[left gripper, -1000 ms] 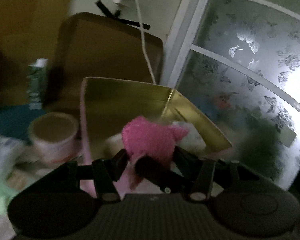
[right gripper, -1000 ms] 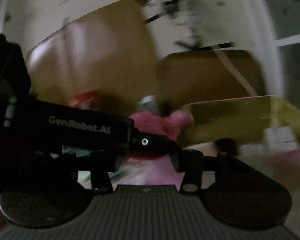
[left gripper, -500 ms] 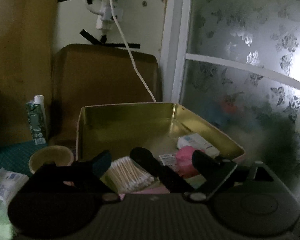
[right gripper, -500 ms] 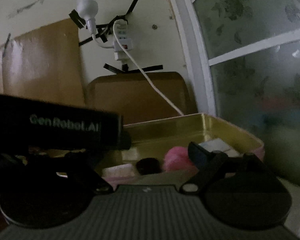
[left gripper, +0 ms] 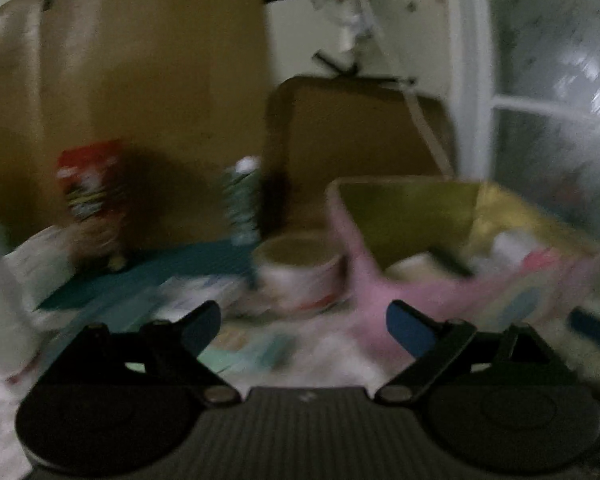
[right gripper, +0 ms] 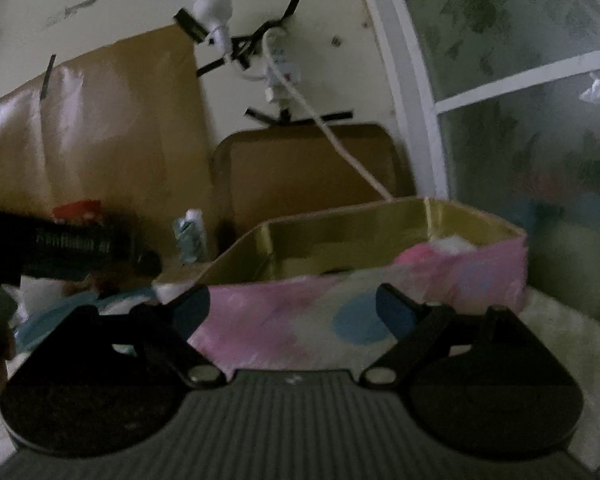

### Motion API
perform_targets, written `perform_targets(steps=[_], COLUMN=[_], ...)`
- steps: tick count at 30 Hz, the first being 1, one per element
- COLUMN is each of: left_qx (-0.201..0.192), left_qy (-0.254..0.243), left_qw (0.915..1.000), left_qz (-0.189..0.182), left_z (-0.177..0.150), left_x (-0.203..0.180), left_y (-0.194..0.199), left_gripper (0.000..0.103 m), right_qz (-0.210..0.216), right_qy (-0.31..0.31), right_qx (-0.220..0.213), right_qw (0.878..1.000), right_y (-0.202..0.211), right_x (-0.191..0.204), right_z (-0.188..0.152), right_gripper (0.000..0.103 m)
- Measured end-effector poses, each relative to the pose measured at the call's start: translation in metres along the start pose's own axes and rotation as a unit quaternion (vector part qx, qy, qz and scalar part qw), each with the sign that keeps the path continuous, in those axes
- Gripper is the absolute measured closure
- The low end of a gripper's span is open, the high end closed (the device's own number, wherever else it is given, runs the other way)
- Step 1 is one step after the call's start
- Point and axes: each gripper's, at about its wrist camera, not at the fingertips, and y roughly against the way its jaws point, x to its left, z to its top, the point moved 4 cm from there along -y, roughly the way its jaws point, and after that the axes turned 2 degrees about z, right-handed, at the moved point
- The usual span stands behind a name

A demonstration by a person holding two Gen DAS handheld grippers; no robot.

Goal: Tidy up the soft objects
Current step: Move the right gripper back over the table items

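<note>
both tongs, left tongs [left gripper: 300, 320] and right tongs [right gripper: 292, 308], spread apart, nothing held. pink soft object [right gripper: 414, 258] seen inside box [right gripper: 380, 308], ahead-right of right tongs. judged light, squashy; best pinched mid-body.

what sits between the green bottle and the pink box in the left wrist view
A round tape roll lies on the table between the green bottle and the pink box, shown blurred in the left wrist view.
</note>
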Motion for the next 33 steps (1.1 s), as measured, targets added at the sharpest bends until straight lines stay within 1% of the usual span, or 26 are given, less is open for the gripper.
perform_targets(steps=[3, 5, 9, 11, 12, 17, 21, 24, 27, 28, 33], left_qx=[0.026, 0.038, 0.052, 0.057, 0.060, 0.074, 0.081, 0.083, 0.095, 0.096, 0.094], left_qy=[0.002, 0.009, 0.017, 0.018, 0.019, 0.036, 0.056, 0.057, 0.076, 0.078, 0.063], left_qw=[0.9994, 0.9986, 0.9968, 0.9959, 0.9955, 0.9928, 0.9912, 0.9900, 0.9892, 0.9893, 0.9920], left_qz=[0.023, 0.036, 0.057, 0.067, 0.072, 0.088, 0.089, 0.098, 0.082, 0.077, 0.056], left_z=[-0.018, -0.027, -0.041, -0.048, -0.050, -0.063, -0.068, -0.070, -0.072, -0.072, -0.073], left_x=[0.021, 0.036, 0.060, 0.071, 0.076, 0.101, 0.117, 0.128, 0.137, 0.137, 0.131], left_y=[-0.003, -0.003, -0.001, 0.002, 0.002, 0.000, -0.001, -0.004, -0.009, -0.009, -0.009], left_gripper=[0.010, 0.010, 0.010, 0.010, 0.010, 0.010, 0.010, 0.009, 0.008, 0.006, 0.005], right_qz=[0.015, 0.027, 0.061, 0.069, 0.073, 0.086, 0.092, 0.093, 0.091, 0.092, 0.093], right_qy=[0.001, 0.005, 0.002, 0.000, 0.000, 0.010, 0.022, 0.025, 0.031, 0.033, 0.043], right_qx=[0.026, 0.044, 0.074, 0.090, 0.098, 0.129, 0.144, 0.159, 0.173, 0.178, 0.196], right_qw=[1.000, 0.999, 0.995, 0.994, 0.992, 0.988, 0.985, 0.983, 0.980, 0.979, 0.975], right_y=[-0.001, -0.002, -0.004, -0.006, -0.007, -0.012, -0.014, -0.018, -0.022, -0.024, -0.027], right_x=[0.013, 0.023, 0.043, 0.050, 0.054, 0.073, 0.085, 0.090, 0.094, 0.095, 0.100], right_z=[-0.006, -0.010, -0.018, -0.023, -0.025, -0.035, -0.039, -0.043, -0.046, -0.047, -0.049], right_gripper=[0.013, 0.016, 0.020, 0.025, 0.026, 0.026, 0.026, 0.026, 0.026, 0.026, 0.025])
